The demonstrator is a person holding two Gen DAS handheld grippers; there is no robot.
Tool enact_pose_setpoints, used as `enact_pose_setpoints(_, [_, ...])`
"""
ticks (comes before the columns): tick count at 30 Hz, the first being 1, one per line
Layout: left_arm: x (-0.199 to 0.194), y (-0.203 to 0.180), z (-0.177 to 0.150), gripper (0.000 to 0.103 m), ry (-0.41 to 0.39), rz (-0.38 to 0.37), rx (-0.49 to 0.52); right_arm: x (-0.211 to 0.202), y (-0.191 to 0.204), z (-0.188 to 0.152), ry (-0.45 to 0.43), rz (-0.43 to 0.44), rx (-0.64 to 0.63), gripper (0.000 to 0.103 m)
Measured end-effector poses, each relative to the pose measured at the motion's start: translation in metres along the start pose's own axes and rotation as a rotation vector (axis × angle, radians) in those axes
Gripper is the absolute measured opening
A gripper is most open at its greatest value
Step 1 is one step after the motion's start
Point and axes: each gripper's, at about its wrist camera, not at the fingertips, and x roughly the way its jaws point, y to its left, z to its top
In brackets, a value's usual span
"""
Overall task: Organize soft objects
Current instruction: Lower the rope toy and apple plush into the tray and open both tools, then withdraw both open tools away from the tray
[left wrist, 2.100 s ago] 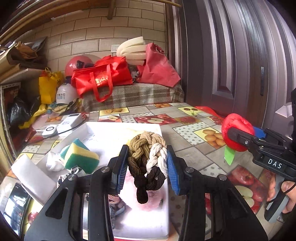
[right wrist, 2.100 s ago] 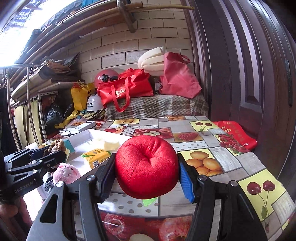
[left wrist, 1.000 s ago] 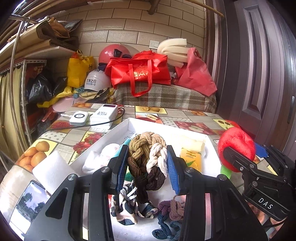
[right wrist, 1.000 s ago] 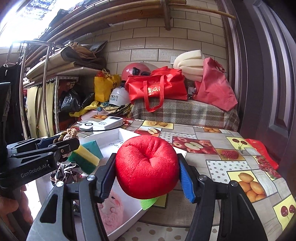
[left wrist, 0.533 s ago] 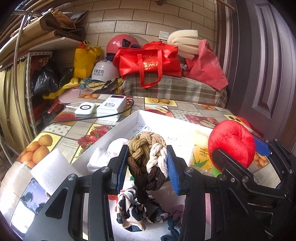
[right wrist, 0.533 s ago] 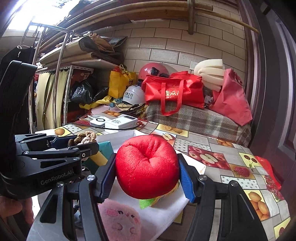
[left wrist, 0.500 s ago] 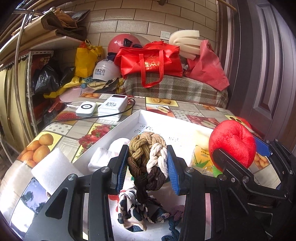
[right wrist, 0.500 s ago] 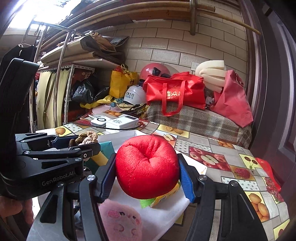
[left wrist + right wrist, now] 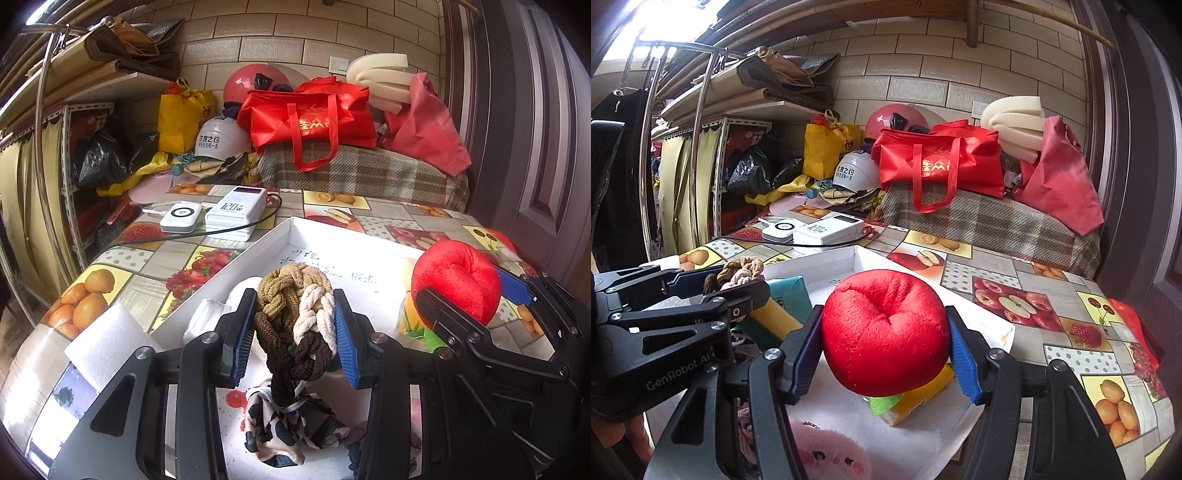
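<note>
Fingers: left gripper (image 9: 293, 332) pinches braided scrunchie (image 9: 293, 317); right gripper (image 9: 884, 345) pinches red plush apple (image 9: 884, 328), both above white tray (image 9: 280, 230). Right view alone shows pink plush (image 9: 827, 454), sponge (image 9: 775, 314) inside.

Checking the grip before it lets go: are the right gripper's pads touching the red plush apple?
Touching. The right wrist view shows both pads pressed against the sides of the apple, no gap on either side of the right gripper.

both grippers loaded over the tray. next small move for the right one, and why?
Probably lower the right gripper a little and open it. Its pads are clamped on the red plush apple, which already hangs over the white tray, above a yellow packet. The left gripper holds the braided hair tie alongside, so keep clear of it.
</note>
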Motion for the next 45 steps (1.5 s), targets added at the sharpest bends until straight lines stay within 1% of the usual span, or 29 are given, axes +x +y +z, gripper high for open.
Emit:
enact_pose_setpoints(4, [0.0, 0.001, 0.0, 0.04, -0.002, 0.005, -0.002, 0.002, -0.002, 0.0, 0.01, 0.002, 0.006, 0.064])
enact_pose_setpoints(6, [0.0, 0.004, 0.0, 0.045, -0.008, 0.015, -0.013, 0.003, -0.005, 0.0, 0.016, -0.007, 0.022, 0.07])
enact_pose_setpoints(7, [-0.001, 0.007, -0.001, 0.052, -0.014, 0.023, -0.024, 0.004, -0.009, 0.001, 0.02, -0.014, 0.039, 0.078])
enact_pose_setpoints(8, [-0.002, 0.01, -0.001, 0.061, -0.021, 0.036, -0.037, 0.004, -0.013, 0.0, 0.022, -0.022, 0.059, 0.084])
enact_pose_setpoints(9, [-0.003, 0.014, -0.001, 0.066, -0.027, 0.05, -0.051, 0.004, -0.016, 0.0, 0.02, -0.02, 0.076, 0.086])
enact_pose_setpoints(10, [-0.004, 0.017, -0.002, 0.074, -0.031, 0.059, -0.065, 0.003, -0.018, -0.001, 0.016, -0.02, 0.087, 0.089])
enact_pose_setpoints(11, [-0.005, 0.02, -0.003, 0.078, -0.035, 0.063, -0.076, 0.002, -0.019, -0.001, 0.011, -0.021, 0.094, 0.091])
enact_pose_setpoints(13, [-0.007, 0.024, -0.003, 0.081, -0.041, 0.072, -0.093, 0.0, -0.019, -0.001, 0.006, -0.023, 0.093, 0.092])
enact_pose_setpoints(22, [-0.013, 0.024, -0.004, 0.085, -0.068, 0.078, -0.099, -0.003, -0.016, -0.001, -0.022, -0.038, 0.082, 0.093])
enact_pose_setpoints(23, [-0.015, 0.025, -0.004, 0.086, -0.077, 0.086, -0.102, -0.005, -0.016, -0.001, -0.029, -0.043, 0.084, 0.099])
enact_pose_setpoints(24, [-0.018, 0.025, -0.005, 0.086, -0.085, 0.083, -0.104, -0.006, -0.017, -0.001, -0.036, -0.052, 0.089, 0.103])
enact_pose_setpoints(26, [-0.023, 0.024, -0.006, 0.086, -0.1, 0.078, -0.1, -0.01, -0.02, -0.002, -0.056, -0.055, 0.105, 0.103])
enact_pose_setpoints(28, [-0.029, 0.021, -0.008, 0.086, -0.119, 0.083, -0.089, -0.016, -0.023, -0.003, -0.083, -0.06, 0.124, 0.103])
enact_pose_setpoints(34, [-0.048, 0.003, -0.016, 0.086, -0.155, 0.085, -0.022, -0.028, -0.031, -0.007, -0.085, -0.062, 0.164, 0.103])
enact_pose_setpoints(41, [-0.061, -0.01, -0.023, 0.086, -0.149, 0.027, -0.009, -0.054, -0.041, -0.02, -0.087, -0.047, 0.181, 0.103])
enact_pose_setpoints(45, [-0.067, -0.023, -0.027, 0.086, -0.128, -0.004, 0.011, -0.076, -0.044, -0.03, -0.086, -0.052, 0.165, 0.103])
